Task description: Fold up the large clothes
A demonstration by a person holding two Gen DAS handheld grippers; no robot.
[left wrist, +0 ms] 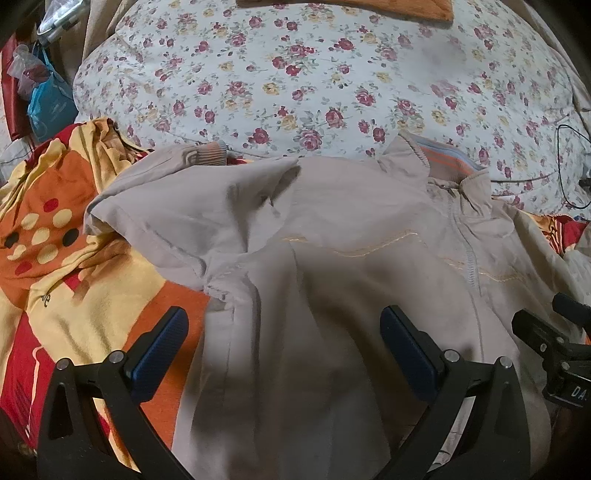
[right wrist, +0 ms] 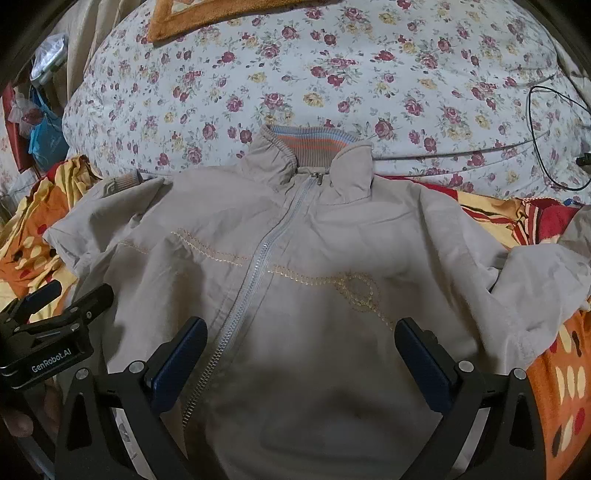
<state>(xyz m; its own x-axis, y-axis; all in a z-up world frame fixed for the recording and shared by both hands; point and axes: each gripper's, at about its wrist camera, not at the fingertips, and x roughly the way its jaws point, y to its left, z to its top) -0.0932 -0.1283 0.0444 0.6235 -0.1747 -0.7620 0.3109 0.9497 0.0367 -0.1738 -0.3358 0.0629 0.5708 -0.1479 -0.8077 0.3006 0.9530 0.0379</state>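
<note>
A beige zip-up jacket lies front up on the bed, zipped, collar with striped knit lining toward the far side. Its left sleeve is folded up with the ribbed cuff near the shoulder; its right sleeve spreads to the right. My left gripper hovers open over the jacket's left side, empty. My right gripper hovers open over the jacket's lower front, beside the zipper, empty. The right gripper also shows in the left wrist view, the left one in the right wrist view.
An orange, red and yellow patterned blanket lies under the jacket. A floral quilt is bunched behind it. A black cable lies at the right. Bags stand at the far left. An orange cloth lies at the back.
</note>
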